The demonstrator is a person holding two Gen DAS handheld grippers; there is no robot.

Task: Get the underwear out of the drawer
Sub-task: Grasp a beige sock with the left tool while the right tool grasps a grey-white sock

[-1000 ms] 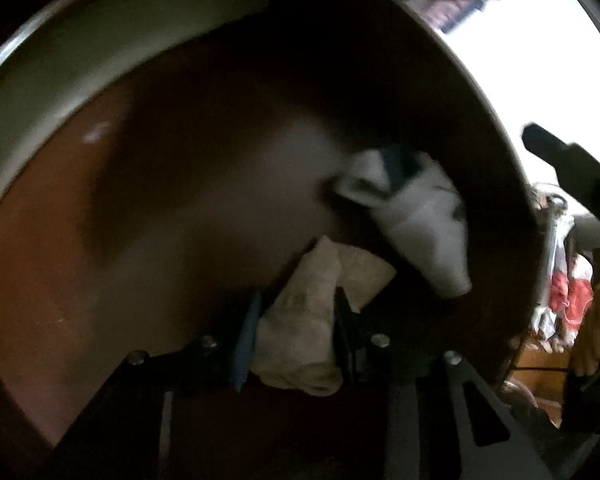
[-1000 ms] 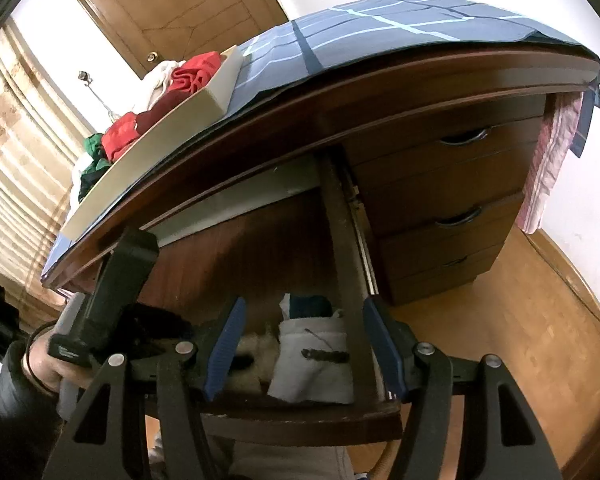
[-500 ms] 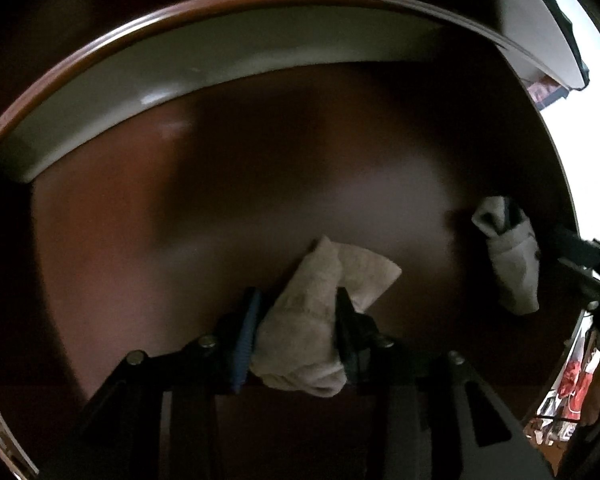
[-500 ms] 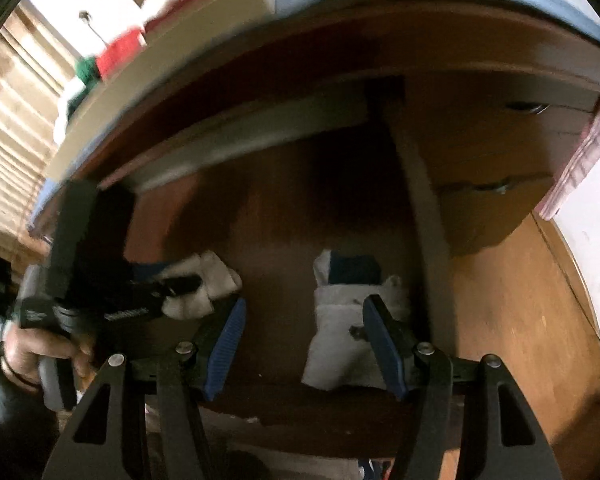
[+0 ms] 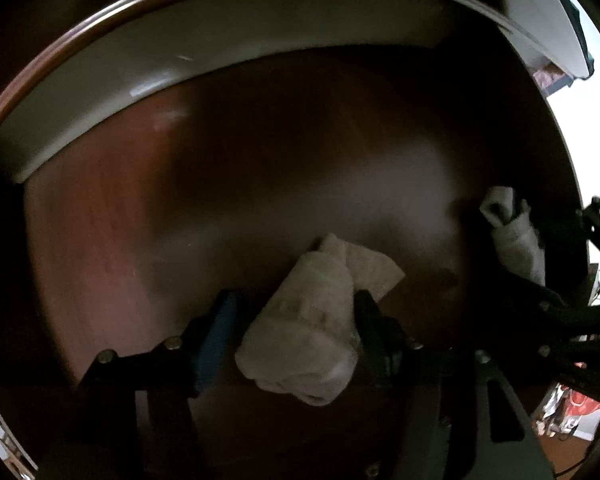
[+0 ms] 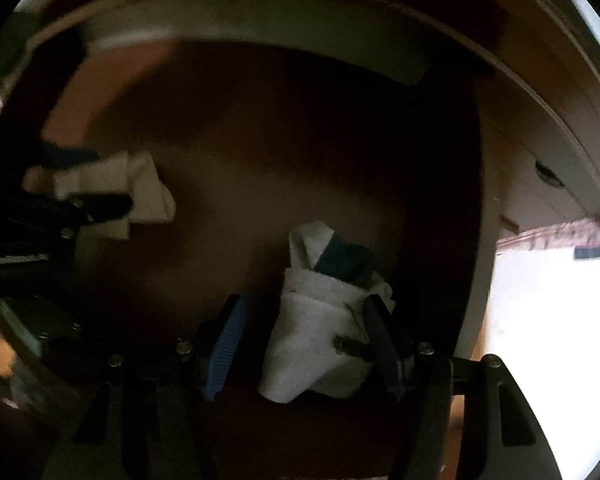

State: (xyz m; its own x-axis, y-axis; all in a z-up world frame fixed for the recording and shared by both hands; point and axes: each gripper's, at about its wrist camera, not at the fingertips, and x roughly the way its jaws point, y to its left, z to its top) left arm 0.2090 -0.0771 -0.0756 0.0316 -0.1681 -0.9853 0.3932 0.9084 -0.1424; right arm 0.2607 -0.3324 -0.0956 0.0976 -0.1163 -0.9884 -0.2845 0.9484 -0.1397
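With both of your grippers pointing down into the open drawer (image 5: 112,240), each one frames a folded piece of underwear on the dark wood bottom. Nearest your left gripper (image 5: 288,330), the beige folded underwear (image 5: 312,324) lies between the fingers; its jaws have just been opening, and you can see a gap beside the blue pad (image 5: 216,340) while the black finger (image 5: 374,332) sits at the cloth's other side, so nothing is clamped. Nearest your right gripper (image 6: 304,344), the white folded underwear (image 6: 316,344) with a dark blue band lies between parted fingers: the blue pad (image 6: 226,348) stands clear of it, and the black finger (image 6: 382,344) is right against its edge; whether that one presses the cloth, you cannot tell. This white piece lies close to the drawer's right side wall (image 6: 480,240), the beige one further toward the left. Farther on, the bare drawer bottom runs to the pale back wall (image 5: 220,44). Beyond the right wall, another drawer front (image 6: 548,184) shows in brighter light.
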